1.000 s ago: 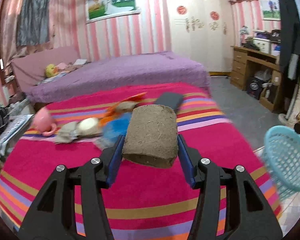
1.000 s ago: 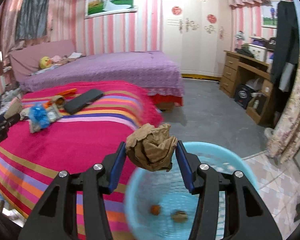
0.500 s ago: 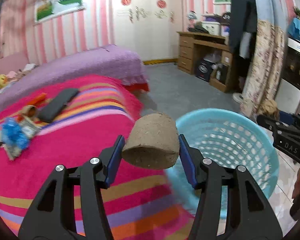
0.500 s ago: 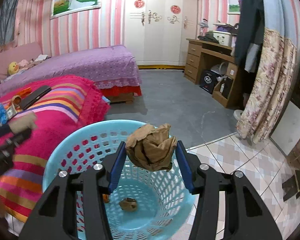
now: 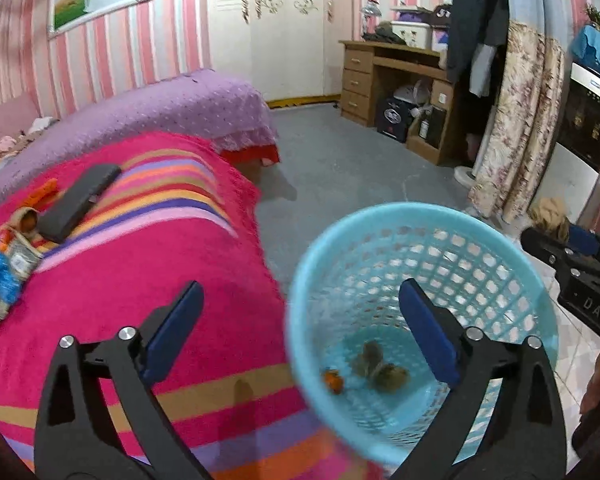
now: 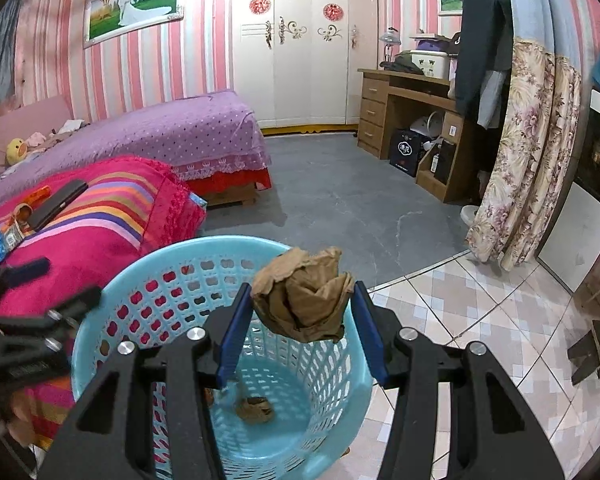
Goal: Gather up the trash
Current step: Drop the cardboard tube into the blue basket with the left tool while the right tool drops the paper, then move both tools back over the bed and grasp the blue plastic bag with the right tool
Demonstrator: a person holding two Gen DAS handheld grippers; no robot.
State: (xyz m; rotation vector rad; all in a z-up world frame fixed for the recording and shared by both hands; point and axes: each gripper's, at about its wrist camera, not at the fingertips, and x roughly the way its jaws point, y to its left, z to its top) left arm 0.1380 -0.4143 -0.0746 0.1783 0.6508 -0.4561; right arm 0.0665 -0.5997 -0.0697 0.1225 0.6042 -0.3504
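Right gripper (image 6: 302, 332) pinches crumpled brown paper (image 6: 304, 300) directly above the blue basket (image 6: 100, 320) mouth; left gripper (image 5: 300, 332) spread wide, empty.

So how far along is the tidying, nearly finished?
Partly. A few scraps already lie in the blue basket, and the left gripper, its jaws just opened, is empty above it. The right gripper holds a crumpled brown paper wad over the basket. Wrappers wait on the striped bed.
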